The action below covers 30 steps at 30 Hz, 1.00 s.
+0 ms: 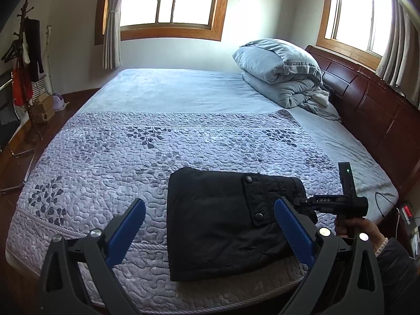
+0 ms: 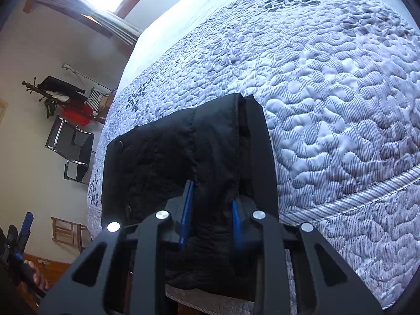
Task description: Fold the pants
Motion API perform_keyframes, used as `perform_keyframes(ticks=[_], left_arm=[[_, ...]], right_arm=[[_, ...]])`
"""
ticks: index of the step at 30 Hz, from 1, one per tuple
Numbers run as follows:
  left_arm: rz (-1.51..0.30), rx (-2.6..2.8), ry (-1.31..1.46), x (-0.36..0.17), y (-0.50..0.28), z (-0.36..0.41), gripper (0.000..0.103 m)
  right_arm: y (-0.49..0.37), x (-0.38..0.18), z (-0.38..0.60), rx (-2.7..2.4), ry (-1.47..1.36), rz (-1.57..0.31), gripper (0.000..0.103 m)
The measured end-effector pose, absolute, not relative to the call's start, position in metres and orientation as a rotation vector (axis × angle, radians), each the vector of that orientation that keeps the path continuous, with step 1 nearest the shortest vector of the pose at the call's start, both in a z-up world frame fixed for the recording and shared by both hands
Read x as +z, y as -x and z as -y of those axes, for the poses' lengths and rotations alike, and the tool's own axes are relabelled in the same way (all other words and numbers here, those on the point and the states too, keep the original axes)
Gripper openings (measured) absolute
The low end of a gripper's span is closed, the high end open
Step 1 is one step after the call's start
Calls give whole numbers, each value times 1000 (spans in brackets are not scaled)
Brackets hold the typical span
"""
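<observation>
Right gripper (image 2: 211,218) pinches a thick fold of black pants (image 2: 168,162), blue fingers (image 2: 187,210) pressed into cloth. Left gripper (image 1: 210,225) hovers spread wide above them. Pants lie folded near quilt (image 1: 110,152) edge.

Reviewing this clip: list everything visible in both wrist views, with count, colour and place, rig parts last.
folded black padded pants: 1, black, near edge of bed
quilted floral bedspread: 1, pale lilac-grey, covering the bed's near half
folded light blue duvet: 1 pile, by the headboard
dark wooden headboard: 1, reddish brown, right side
wood-framed windows: 2, back and right walls
wooden coat stand: 1, with dark and red clothes, far left
black metal-framed chair: 1, on the floor beside the bed
left gripper: open, above the pants
right gripper: closed on the pants' edge
</observation>
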<state>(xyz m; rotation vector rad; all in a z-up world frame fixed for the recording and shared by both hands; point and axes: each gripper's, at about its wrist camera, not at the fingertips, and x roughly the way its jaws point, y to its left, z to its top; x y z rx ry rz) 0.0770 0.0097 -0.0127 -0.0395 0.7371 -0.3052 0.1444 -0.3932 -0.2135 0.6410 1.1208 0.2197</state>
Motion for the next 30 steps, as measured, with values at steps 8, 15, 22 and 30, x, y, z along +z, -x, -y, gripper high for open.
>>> perform_keyframes(ticks=[8, 15, 22, 30], left_arm=[[-729, -309, 33, -12, -77, -9, 99], [-730, -311, 29, -12, -76, -8, 99], [-730, -311, 24, -12, -77, -7, 99], [-732, -310, 23, -12, -77, -7, 99]], right_arm=[[-145, -217, 393, 214, -644, -1125, 25], [-146, -219, 393, 216, -651, -1125, 25], [-145, -222, 395, 215, -663, -1123, 25], [-144, -222, 395, 217, -670, -1125, 25]])
